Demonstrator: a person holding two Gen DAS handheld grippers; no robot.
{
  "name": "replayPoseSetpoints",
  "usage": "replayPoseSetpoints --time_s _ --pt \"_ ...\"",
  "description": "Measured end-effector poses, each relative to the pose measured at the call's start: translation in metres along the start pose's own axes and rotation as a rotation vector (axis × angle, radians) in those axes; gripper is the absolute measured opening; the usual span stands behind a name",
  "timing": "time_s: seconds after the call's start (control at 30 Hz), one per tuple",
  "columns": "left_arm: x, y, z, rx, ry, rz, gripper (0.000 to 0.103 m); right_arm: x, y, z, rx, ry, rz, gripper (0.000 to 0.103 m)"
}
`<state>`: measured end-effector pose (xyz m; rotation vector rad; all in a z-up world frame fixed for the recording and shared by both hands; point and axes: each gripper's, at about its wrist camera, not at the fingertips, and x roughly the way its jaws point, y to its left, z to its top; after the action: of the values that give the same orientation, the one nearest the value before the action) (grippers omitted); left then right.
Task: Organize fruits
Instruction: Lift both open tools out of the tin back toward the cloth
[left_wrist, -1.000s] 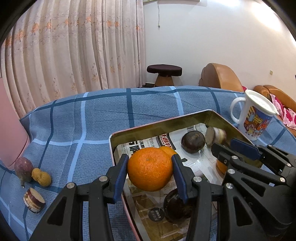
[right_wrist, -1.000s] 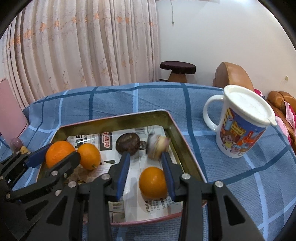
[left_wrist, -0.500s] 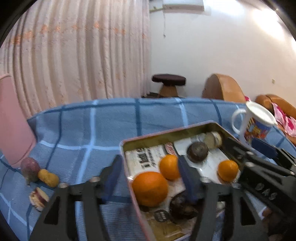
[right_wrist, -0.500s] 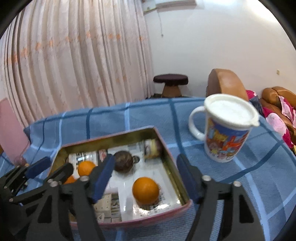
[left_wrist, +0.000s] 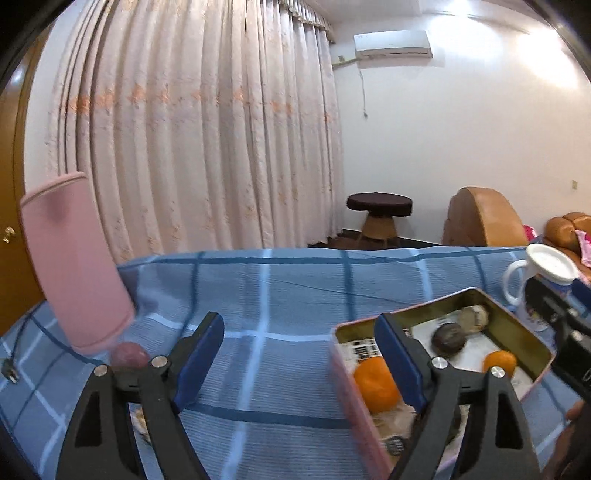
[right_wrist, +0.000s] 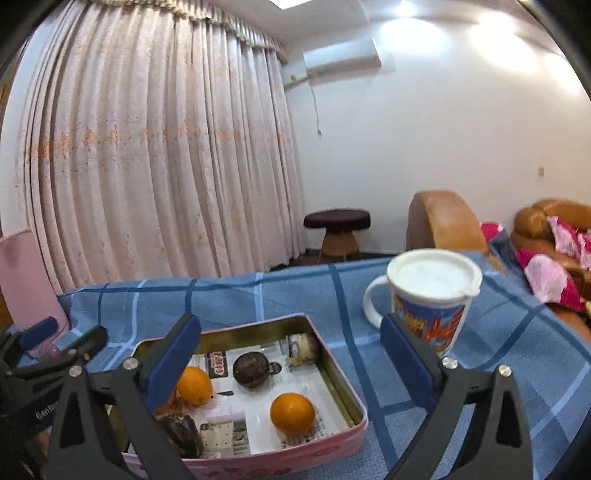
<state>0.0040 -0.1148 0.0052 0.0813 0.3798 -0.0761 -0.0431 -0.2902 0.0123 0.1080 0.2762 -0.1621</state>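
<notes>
An open pink tin (right_wrist: 295, 458) lined with newspaper lies on the blue checked cloth. In it are an orange (right_wrist: 291, 413) near the front, a second orange (right_wrist: 194, 385) at the left, a dark round fruit (right_wrist: 253, 369), a cut fruit (right_wrist: 303, 347) at the back and another dark fruit (right_wrist: 181, 434). My right gripper (right_wrist: 290, 363) hovers above the tin, its jaws opening wide with nothing between them. My left gripper (left_wrist: 299, 360) hangs over bare cloth left of the tin (left_wrist: 354, 417), its jaws opening too, with nothing held. An orange (left_wrist: 375, 384) shows behind its right finger.
A purple fruit (left_wrist: 129, 356) lies on the cloth at the left, beside a pink padded thing (left_wrist: 74, 258). A lidded cartoon mug (right_wrist: 432, 299) stands right of the tin. Beyond the table are a curtain, a stool (right_wrist: 336, 221) and orange armchairs.
Both grippers let go of their oranges, opened wide and drew back and up from the tin. The oranges now lie in the tin. The left view has swung to the left.
</notes>
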Motion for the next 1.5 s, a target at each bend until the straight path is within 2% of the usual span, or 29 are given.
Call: replayPoseSetpoints --time_s 0.2,0.6,1.23,1.5 --pt "-0.001 0.008 -0.006 0.037 -0.027 0.053 0.085 -0.003 0.005 -0.001 -0.022 -0.019 -0.036 0.1" --pt "-0.003 0.024 -0.012 0.007 0.003 0.03 0.085 -0.011 0.003 -0.005 -0.002 -0.012 -0.103 0.1" --pt "-0.01 0.073 -0.022 -0.08 0.064 -0.015 0.085 -0.024 0.023 -0.014 0.079 0.037 -0.127 0.1" --pt "-0.01 0.094 -0.025 -0.091 0.086 -0.003 0.085 -0.026 0.048 -0.018 0.107 0.055 -0.087 0.1"
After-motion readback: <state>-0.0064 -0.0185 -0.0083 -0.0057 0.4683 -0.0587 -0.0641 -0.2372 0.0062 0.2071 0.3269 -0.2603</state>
